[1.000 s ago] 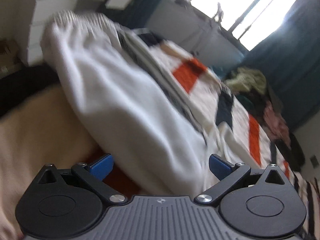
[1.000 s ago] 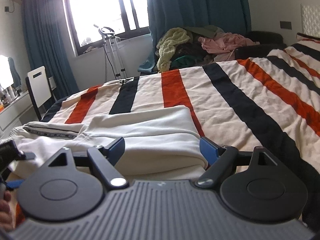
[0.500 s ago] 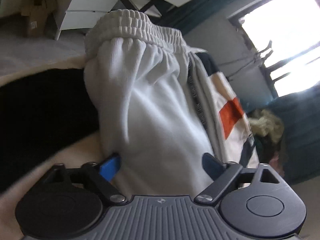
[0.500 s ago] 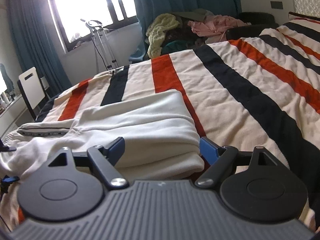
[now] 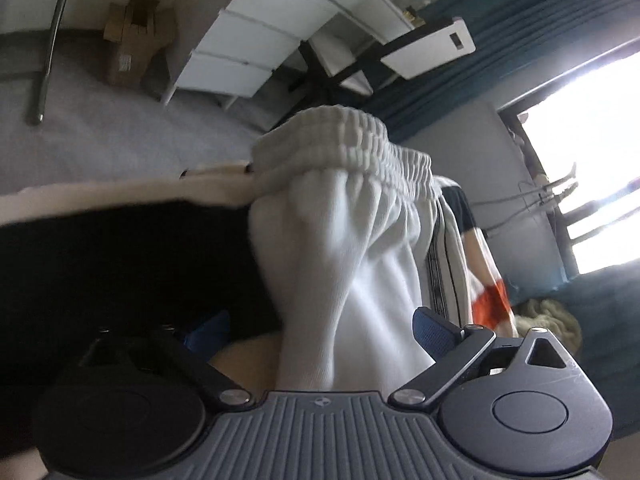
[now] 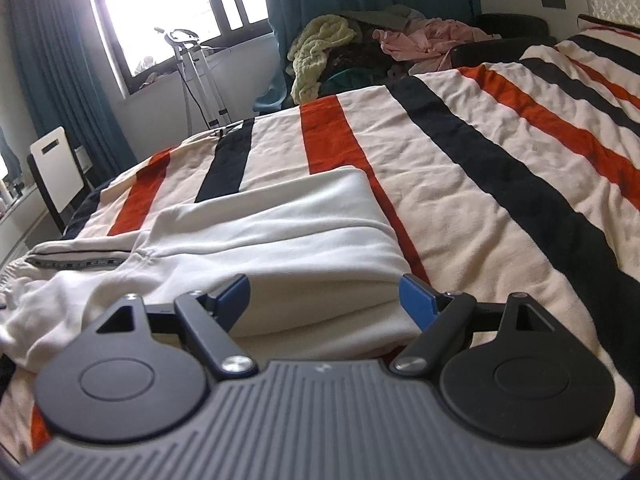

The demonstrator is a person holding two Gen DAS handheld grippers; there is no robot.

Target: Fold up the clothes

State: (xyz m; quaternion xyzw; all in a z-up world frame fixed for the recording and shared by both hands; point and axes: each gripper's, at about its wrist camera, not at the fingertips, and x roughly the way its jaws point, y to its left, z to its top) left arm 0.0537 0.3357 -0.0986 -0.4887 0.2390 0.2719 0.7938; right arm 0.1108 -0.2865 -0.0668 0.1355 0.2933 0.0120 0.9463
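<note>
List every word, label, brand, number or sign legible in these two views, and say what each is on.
None can be read.
Side stripe on the white pants: a row of marks that may be lettering, too small and blurred to read; the same in the left wrist view.
Cardboard box: a pale label, too small to read.
Gripper bodies: a small emblem on each, no legible text.

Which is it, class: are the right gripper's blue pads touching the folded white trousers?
Cannot tell. In the right wrist view the right gripper straddles the white trousers, jaws wide, without a plain gap or contact.
</note>
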